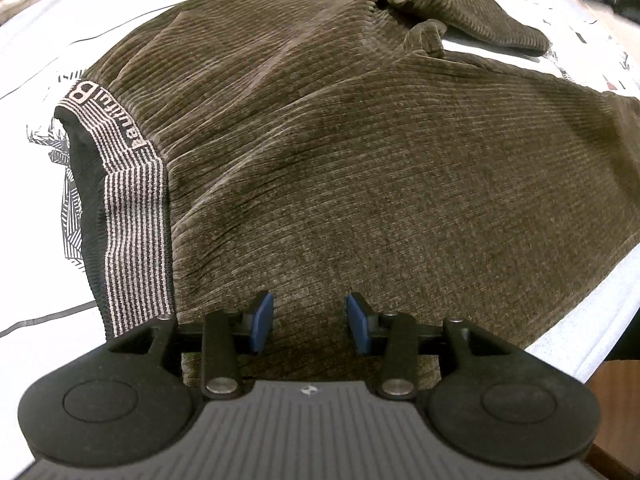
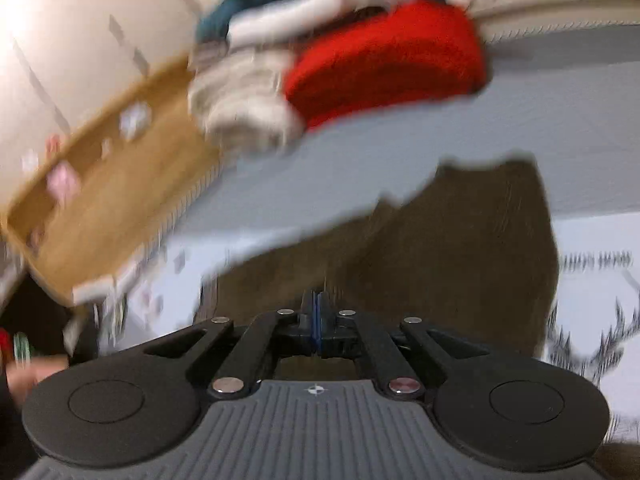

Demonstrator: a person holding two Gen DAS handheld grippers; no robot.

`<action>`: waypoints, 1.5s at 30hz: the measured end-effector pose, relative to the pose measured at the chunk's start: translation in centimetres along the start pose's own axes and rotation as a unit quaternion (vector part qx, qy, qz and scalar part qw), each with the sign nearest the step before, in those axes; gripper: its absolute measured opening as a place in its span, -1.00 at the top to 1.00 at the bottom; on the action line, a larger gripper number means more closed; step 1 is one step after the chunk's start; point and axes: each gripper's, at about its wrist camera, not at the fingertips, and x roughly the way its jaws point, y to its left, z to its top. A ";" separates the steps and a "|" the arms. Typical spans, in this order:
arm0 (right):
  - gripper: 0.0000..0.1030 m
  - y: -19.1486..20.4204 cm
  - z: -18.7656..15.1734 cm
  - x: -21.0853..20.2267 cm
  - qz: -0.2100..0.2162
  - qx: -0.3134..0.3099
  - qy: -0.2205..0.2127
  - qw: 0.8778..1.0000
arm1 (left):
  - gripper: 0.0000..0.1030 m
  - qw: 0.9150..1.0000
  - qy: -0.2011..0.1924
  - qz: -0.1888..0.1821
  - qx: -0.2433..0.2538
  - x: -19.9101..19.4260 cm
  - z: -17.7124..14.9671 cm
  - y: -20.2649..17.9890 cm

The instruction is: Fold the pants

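Over near pants (image 1: 340, 152) edge, left gripper (image 1: 310, 322) hovering spread; right gripper (image 2: 317, 320) pinching fabric, prob. mid-fold; next: lay flat.

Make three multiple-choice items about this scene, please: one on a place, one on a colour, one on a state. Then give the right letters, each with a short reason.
1. Where is the striped waistband of the pants in the left wrist view?
A. at the left side of the pants
B. at the far right edge
C. under the gripper, hidden

2. What colour is the folded cloth on the pile in the right wrist view?
A. yellow
B. red
C. purple

3. In what state are the two grippers?
A. both open
B. left shut, right open
C. left open, right shut

Answers:
1. A: the waistband runs down the left side of the brown pants.
2. B: the red cloth lies beside pale folded items on the pile.
3. C: the left gripper shows a wide gap above the fabric; the right gripper has its pads together, seemingly pinching the pants, though the view is blurred.
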 end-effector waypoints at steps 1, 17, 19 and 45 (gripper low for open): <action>0.96 -0.2 -0.5 0.4 -0.022 -0.002 0.016 1.000 | 0.10 1.000 0.001 0.001 0.000 0.0 0.0 0.0; 0.02 -7.5 -2.0 3.9 -0.235 0.159 -0.001 0.959 | -0.09 1.000 0.005 0.011 0.011 0.3 0.3 -0.9; 0.83 -6.3 -1.5 4.1 -0.256 0.120 -0.002 0.959 | -0.09 1.000 0.004 0.010 0.012 0.3 0.2 -0.9; 0.09 -10.9 -2.0 0.4 -0.222 0.222 -0.047 0.948 | -0.11 1.000 0.003 0.012 0.020 0.3 0.2 -1.1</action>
